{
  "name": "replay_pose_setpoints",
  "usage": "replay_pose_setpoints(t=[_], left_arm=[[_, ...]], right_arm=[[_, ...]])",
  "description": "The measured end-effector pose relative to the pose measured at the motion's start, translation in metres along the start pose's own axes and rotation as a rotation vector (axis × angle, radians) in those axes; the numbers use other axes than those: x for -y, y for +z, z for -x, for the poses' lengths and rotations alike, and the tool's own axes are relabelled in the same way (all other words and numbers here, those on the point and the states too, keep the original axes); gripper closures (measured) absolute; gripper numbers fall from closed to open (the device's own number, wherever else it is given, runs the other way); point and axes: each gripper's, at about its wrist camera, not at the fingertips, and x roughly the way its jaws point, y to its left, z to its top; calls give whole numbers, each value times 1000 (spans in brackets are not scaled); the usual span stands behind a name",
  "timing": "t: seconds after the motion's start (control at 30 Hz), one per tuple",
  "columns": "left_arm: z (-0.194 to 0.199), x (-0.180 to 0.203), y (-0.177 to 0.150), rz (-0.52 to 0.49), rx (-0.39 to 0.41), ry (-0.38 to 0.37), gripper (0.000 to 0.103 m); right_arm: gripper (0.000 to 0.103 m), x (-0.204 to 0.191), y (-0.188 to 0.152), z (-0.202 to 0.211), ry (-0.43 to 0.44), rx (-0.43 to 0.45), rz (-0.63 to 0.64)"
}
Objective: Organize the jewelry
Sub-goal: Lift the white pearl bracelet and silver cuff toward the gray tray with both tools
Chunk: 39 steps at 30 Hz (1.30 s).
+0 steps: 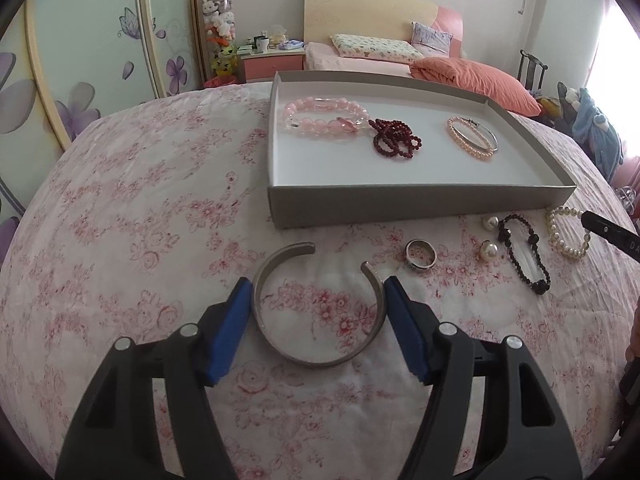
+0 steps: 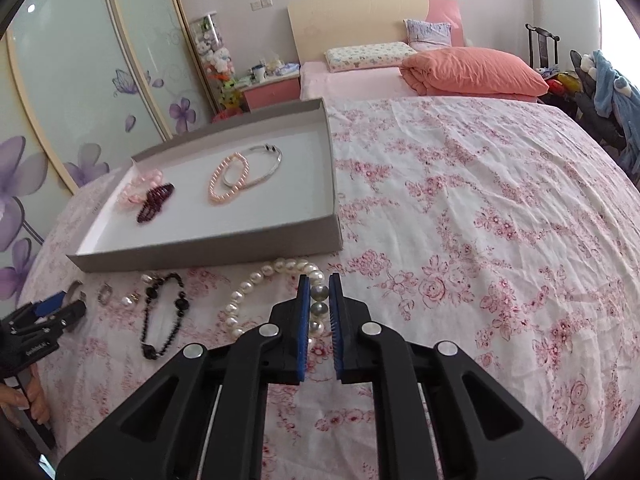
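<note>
We see the left hand-held gripper (image 1: 318, 300) spread wide around a silver cuff bangle (image 1: 320, 306) lying flat on the floral bedspread (image 1: 140, 220); its 2 blue pads (image 1: 232, 332) sit just outside the cuff's sides, and we cannot tell whether they touch the metal. The right hand-held gripper (image 2: 319, 300) has its fingers drawn close on the white pearl bracelet (image 2: 272, 292), with a greyish bead between the blue pads, the strand still lying on the bedspread. Beyond both stands a grey tray (image 1: 420, 200) holding a pink bead bracelet (image 1: 324, 116), a dark red bead strand (image 1: 394, 136), and a peach pearl bracelet (image 1: 466, 136) overlapping a thin silver bangle (image 1: 486, 136). Between the 2 hand-held grippers, in front of the tray, lie a silver ring (image 1: 420, 259), 2 pearl earrings (image 1: 491, 249), and a black bead bracelet (image 1: 524, 252).
</note>
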Motion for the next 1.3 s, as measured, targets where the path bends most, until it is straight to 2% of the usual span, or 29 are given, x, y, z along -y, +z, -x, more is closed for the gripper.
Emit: replay_pose_setpoints(t=[0.17, 0.43, 0.97, 1.3], left_arm=[[10, -9, -2, 51, 29, -25, 38], [42, -9, 1, 84, 141, -38, 38], [102, 27, 1, 1, 383, 46, 38], [111, 39, 8, -16, 424, 51, 38]], right_arm=[[93, -11, 4, 16, 48, 54, -1], [93, -31, 7, 34, 112, 107, 23], [93, -52, 10, 60, 165, 173, 58], [93, -66, 19, 76, 195, 224, 88]])
